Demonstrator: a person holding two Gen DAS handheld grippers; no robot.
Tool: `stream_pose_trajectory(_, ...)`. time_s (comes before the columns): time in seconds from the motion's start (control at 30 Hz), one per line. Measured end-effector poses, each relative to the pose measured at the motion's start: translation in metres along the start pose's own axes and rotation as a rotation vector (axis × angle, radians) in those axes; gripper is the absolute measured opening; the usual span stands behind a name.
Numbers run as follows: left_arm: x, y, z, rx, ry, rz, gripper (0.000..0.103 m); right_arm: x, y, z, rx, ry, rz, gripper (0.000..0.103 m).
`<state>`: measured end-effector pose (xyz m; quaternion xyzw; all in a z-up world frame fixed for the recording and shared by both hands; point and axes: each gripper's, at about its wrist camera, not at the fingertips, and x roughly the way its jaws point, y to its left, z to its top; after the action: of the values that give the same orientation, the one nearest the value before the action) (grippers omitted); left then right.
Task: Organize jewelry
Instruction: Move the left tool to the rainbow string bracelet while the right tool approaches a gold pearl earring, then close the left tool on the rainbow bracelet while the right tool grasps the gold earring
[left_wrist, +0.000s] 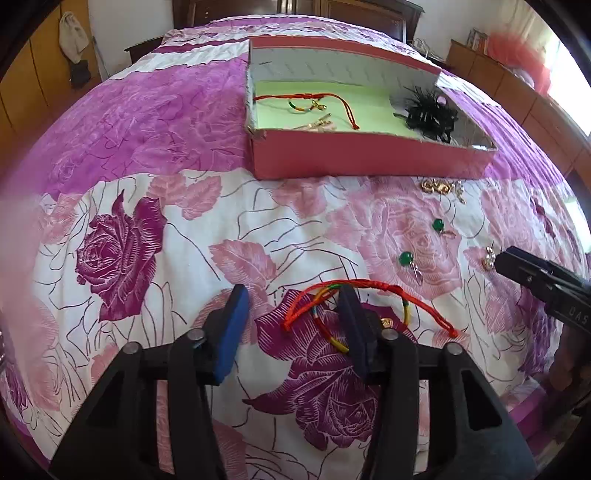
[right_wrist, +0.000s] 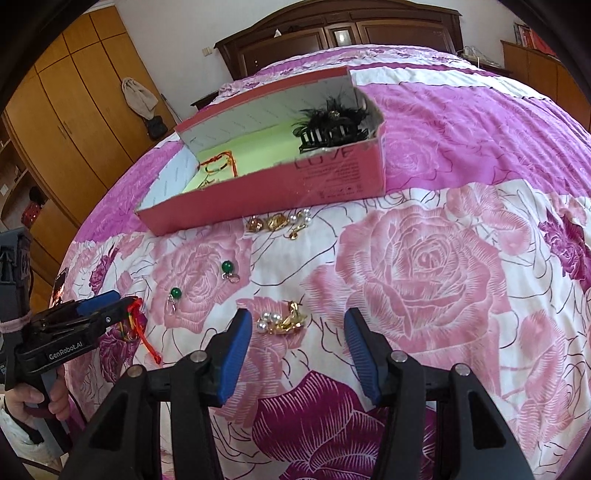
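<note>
Left gripper (left_wrist: 293, 301) half open, one finger inside red cord bracelet (left_wrist: 369, 286) on bedspread (left_wrist: 177, 236); close squarely on cord. Right gripper (right_wrist: 297, 325) wide, empty, over pearl-and-gold earrings (right_wrist: 282, 321). Beyond, pink box (right_wrist: 340, 177) awaiting both.

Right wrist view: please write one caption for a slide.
Open right gripper above pearl-and-gold earring on the floral bedspread.

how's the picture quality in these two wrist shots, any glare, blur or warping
Left wrist view: strong fisheye bulge on the bedspread, blown-out window glare at the upper right, a hazy pink smear along the left edge; the red bracelet is sharp. Right wrist view: same warping, even daylight, the pearl earrings crisp.
</note>
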<state>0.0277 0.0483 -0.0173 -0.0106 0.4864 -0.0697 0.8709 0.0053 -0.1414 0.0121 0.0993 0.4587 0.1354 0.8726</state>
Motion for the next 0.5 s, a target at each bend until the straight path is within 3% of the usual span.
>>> stream_pose_trajectory(0.17, 0.004, -0.010, -0.003, 0.047, 0.005, 0.002, 0.038, 0.004, 0.003, -0.002, -0.022, 0.006, -0.001, 0.055)
stream_pose_trajectory(0.3, 0.009, -0.018, -0.006, 0.087, -0.004, 0.032, 0.036, 0.007, 0.007, -0.004, -0.040, 0.012, 0.001, 0.047)
stream_pose_trajectory(0.5, 0.008, -0.022, -0.007, 0.111, -0.009, 0.013, 0.016, 0.010, 0.010, -0.006, -0.056, 0.016, 0.004, 0.027)
